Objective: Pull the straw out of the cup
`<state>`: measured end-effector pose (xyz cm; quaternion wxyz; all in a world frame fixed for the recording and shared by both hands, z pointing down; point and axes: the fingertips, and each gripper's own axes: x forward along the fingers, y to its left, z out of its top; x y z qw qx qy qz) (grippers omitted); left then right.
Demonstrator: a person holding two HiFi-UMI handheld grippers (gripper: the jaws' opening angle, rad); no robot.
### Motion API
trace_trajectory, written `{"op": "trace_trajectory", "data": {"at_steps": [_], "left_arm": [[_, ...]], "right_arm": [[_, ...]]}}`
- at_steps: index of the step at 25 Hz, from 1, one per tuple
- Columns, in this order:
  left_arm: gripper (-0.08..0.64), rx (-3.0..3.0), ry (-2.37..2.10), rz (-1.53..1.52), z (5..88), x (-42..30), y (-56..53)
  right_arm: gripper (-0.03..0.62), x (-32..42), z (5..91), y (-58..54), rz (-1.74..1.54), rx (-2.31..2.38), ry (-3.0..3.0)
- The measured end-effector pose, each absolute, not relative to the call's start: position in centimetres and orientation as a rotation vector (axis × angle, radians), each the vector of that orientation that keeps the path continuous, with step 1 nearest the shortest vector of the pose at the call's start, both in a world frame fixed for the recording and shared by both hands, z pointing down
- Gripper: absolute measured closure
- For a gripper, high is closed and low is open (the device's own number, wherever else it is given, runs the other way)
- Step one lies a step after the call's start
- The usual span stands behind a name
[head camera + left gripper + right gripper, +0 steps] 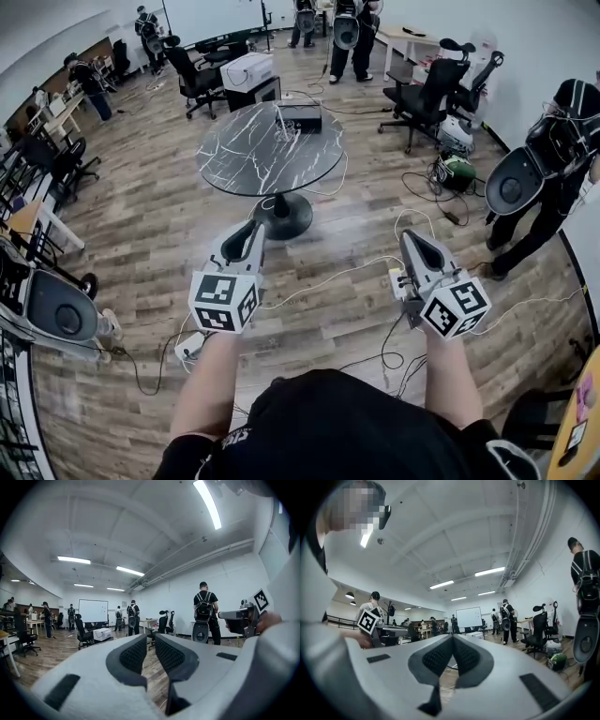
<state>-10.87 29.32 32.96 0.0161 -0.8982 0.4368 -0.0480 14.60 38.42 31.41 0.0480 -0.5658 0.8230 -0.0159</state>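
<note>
Standing at the far left of the head view, at 9 o'clock from the person, is a grey unit (56,314) with a round dark face, on the wood floor (141,234). A white power strip (189,349) lies on the boards just beside the left forearm.

Next comes the left gripper (255,225), held level and pointing to 12 o'clock, with its marker cube (223,300) at the hand end. The left gripper view shows its jaws a narrow slit apart. Nothing is between the pads (133,656); only floor and the far room show through the gap.

At 12 o'clock, beyond both grippers, a round table (244,159) with a dark marbled top stands on a single foot. A black box (300,117) sits near the far edge of the top, at about 1 o'clock. Past the table, at 11 o'clock, are a white printer (246,68) and a black chair (197,80). A white cable (328,275) runs over the floor between the two grippers.

The right gripper (410,236) is also level and points to 12 o'clock, with its cube (457,307) near the hand. In the right gripper view its jaw tips meet, closed on nothing.

At 1 o'clock stands another chair (427,94), and at 2 o'clock a green round thing (459,171) lies among cables. At 3 o'clock, by the right edge, a person (562,141) in black carries a similar round-faced unit.

No view lets me tell where the cup and straw are.
</note>
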Motion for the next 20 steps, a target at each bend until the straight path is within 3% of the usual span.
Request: {"op": "trace_trajectory", "data": {"at_steps": [3,20], "left_arm": [[0.454,-2.818,1.338,-0.136,32.7,-9.2,30.1],[0.334,-2.881,1.311,-0.13,34.8,-6.2,28.8]], "right_arm": [[0.586,16.1,31.8,38.9,-0.06,-1.719,2.509],[0.586,18.5,35.1,37.1,-0.175,-1.686,2.535]]}}
